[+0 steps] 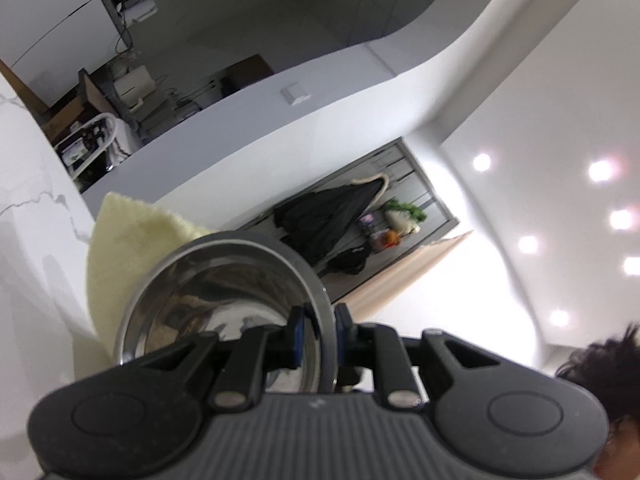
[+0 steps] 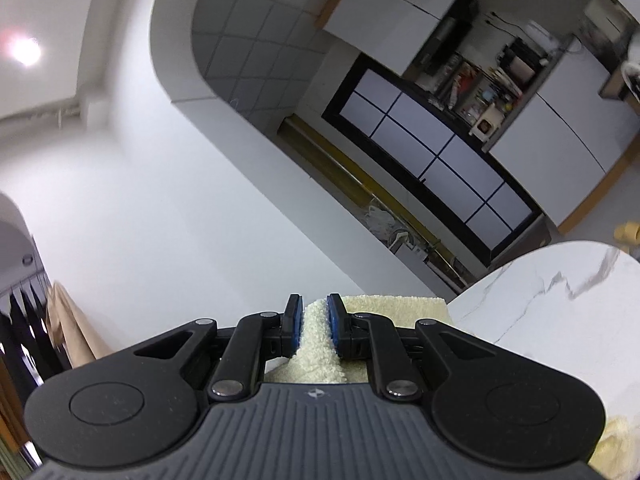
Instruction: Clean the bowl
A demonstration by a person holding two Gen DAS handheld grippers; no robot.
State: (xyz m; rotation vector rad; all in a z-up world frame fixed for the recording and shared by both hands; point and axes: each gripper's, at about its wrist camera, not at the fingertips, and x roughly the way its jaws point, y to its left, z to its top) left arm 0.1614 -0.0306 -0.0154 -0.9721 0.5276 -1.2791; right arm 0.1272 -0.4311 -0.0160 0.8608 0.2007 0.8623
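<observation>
Wiping: the step in hand looks like rubbing the bowl [image 1: 224,304] with the cloth [image 1: 132,240], both lifted off the table [image 2: 560,292].
Left gripper: [image 1: 320,334] pinched on the bowl's rim, one pad inside the wall and one outside.
Right gripper: [image 2: 313,326] closed narrow on a bunched fold of cloth, with more cloth spread beyond the tips.
Bowl: steel, tilted on edge so its shiny inside faces the left camera; held in the air, not resting on anything seen.
Cloth: pale yellow and fluffy; in the left view it sits behind the bowl's far side, close to it, but contact cannot be told.
Grip advice: the rim hold is thin, so I judge that hard pushes could twist the bowl out; press toward the pinched side, not away from it.
Stroke advice: sweep a broad flap of cloth round the inner wall, then the base, turning the bowl rather than stretching the cloth.
Risk: smooth steel may slip between the pads.
</observation>
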